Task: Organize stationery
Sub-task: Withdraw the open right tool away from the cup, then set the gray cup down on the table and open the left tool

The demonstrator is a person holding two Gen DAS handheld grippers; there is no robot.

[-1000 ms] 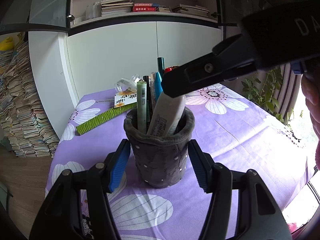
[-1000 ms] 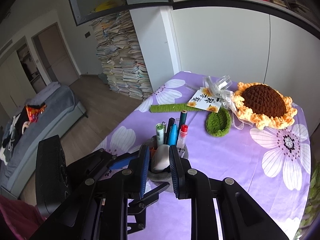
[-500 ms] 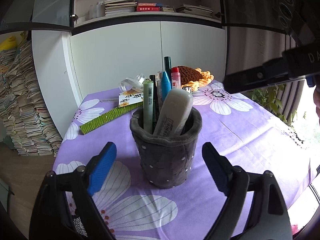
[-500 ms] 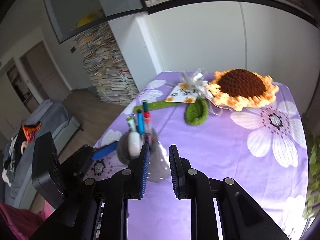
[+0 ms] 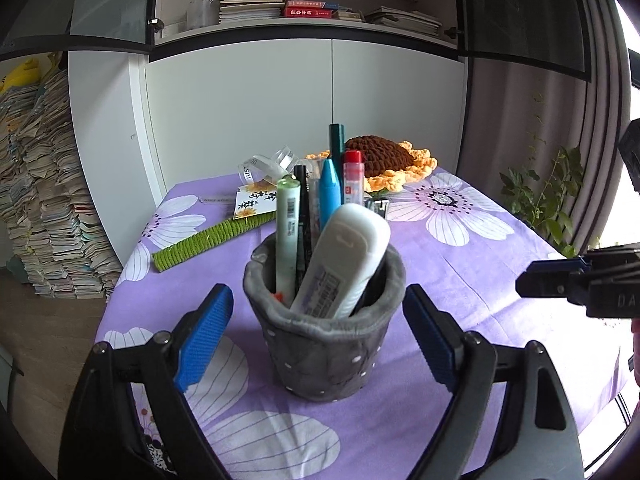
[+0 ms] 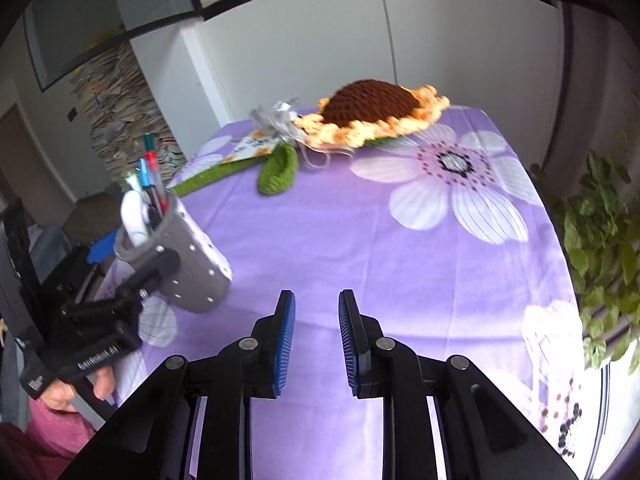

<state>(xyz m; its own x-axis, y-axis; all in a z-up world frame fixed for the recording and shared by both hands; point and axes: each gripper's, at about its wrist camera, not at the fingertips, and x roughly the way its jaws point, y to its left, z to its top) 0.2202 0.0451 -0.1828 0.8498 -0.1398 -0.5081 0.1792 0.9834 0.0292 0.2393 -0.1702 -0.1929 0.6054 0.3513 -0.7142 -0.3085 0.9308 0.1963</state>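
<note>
A grey felt pen holder (image 5: 326,336) stands on the purple flowered tablecloth (image 5: 460,280). It holds several pens and markers (image 5: 316,196) and a white correction tape (image 5: 344,264) leaning at the front. My left gripper (image 5: 318,336) is open, its blue pads on either side of the holder without touching it. My right gripper (image 6: 316,336) is open and empty, above bare cloth to the right of the holder (image 6: 188,264). Its tip shows at the right edge of the left wrist view (image 5: 560,280).
A crocheted sunflower (image 6: 376,114), a green crocheted leaf (image 6: 278,170), a green stem (image 5: 208,238), a card (image 5: 254,202) and clear ribbon (image 5: 266,164) lie at the table's far end. A potted plant (image 6: 600,232) stands past the right edge. White cabinets stand behind.
My right gripper let go of the correction tape in the holder, then pulled back to the right and opened a little. My left gripper opened wide around the holder.
</note>
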